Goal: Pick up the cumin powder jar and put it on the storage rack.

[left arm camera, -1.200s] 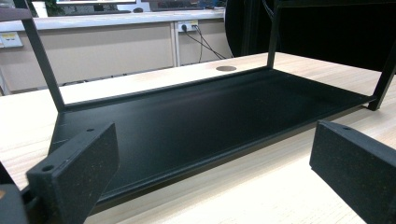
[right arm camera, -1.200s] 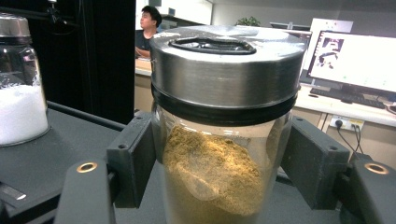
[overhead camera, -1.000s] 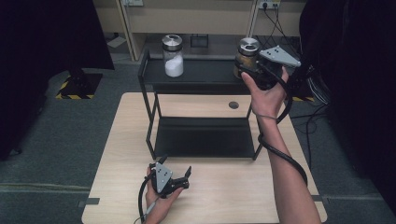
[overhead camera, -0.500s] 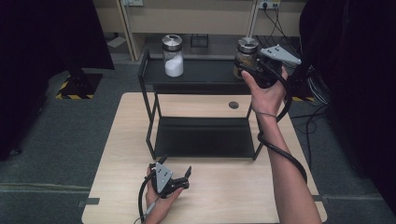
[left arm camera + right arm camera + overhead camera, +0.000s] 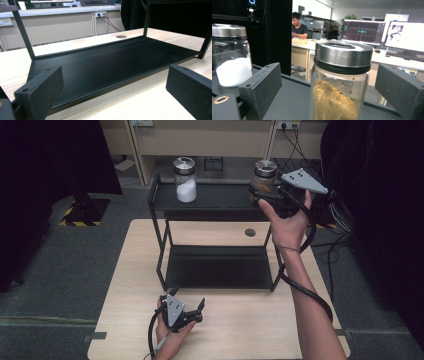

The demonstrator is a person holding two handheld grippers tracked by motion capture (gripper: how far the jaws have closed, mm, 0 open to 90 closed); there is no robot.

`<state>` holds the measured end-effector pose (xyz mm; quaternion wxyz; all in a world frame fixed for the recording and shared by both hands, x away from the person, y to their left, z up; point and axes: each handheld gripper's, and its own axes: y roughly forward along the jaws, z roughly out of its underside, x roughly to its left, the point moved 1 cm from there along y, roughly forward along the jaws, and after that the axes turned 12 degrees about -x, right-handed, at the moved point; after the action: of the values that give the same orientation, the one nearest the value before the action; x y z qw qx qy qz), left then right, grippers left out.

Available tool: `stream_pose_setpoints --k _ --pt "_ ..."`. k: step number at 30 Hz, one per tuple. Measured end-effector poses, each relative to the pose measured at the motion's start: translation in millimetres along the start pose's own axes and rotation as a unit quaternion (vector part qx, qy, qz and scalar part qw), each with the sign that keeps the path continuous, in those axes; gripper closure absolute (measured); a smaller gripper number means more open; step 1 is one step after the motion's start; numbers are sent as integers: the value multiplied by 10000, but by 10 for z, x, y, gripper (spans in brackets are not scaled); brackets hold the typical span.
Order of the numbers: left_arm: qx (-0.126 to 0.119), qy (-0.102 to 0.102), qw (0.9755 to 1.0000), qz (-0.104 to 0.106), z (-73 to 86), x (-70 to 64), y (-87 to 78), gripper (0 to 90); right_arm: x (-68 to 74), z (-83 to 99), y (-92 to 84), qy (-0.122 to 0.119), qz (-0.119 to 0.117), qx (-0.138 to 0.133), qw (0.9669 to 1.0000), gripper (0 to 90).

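A glass jar of brown powder (image 5: 264,177) with a metal lid stands at the right end of the black rack's top shelf (image 5: 220,202). My right gripper (image 5: 258,195) is around it, and its jaws have just been opening. The pads (image 5: 262,85) now stand clear of the glass on both sides of the brown jar (image 5: 340,87). A second jar, half full of white powder (image 5: 184,182), stands at the shelf's left end. My left gripper (image 5: 187,299) rests on the table near its front edge, open with nothing in it, facing the rack's lower shelf (image 5: 112,62).
The rack stands at the back half of a light wooden table (image 5: 145,245) with a round cable hole (image 5: 250,232). Cabinets and wall sockets lie beyond it. A person sits at a far desk with monitors (image 5: 364,31) in the right gripper view.
The right gripper's jaws have spread away from the brown jar, which stays standing on the top shelf. The left hand has not moved.
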<state>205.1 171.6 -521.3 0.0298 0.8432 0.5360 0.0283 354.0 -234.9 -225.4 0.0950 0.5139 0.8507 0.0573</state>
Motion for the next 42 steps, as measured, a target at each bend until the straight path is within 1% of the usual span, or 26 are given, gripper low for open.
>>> stream_pose_setpoints --k 8,11,13,16,18,23,28,33,42 --pt "-7 -3 10000 -10 2 -4 -2 5 -5 -11 -257 -100 -102 -127 9998 73" --pt "16 -16 10000 -23 -5 -3 3 4 -55 12 -359 -54 -166 -188 9997 73" --pt "21 -22 10000 -27 -6 -2 4 4 -66 23 -420 -105 -175 -221 9995 73" --pt "11 -14 10000 -34 -3 -6 1 4 -90 47 -500 -68 -227 -245 9994 73" --pt "2 -9 10000 -36 0 -8 -1 5 -88 67 -551 -94 -239 -253 9994 73" --pt "-12 -16 10000 -38 4 -7 -4 4 -90 134 -665 -65 -275 -264 9993 72" --pt "-11 -7 10000 -40 3 -11 -6 5 -81 238 -775 -72 -294 -263 9992 72" --pt "-8 -1 10000 -44 2 -14 -4 4 -77 320 -856 -70 -303 -264 9992 72" --pt "-10 6 10000 -46 3 -17 -5 5 -73 372 -910 -63 -288 -293 9991 72"
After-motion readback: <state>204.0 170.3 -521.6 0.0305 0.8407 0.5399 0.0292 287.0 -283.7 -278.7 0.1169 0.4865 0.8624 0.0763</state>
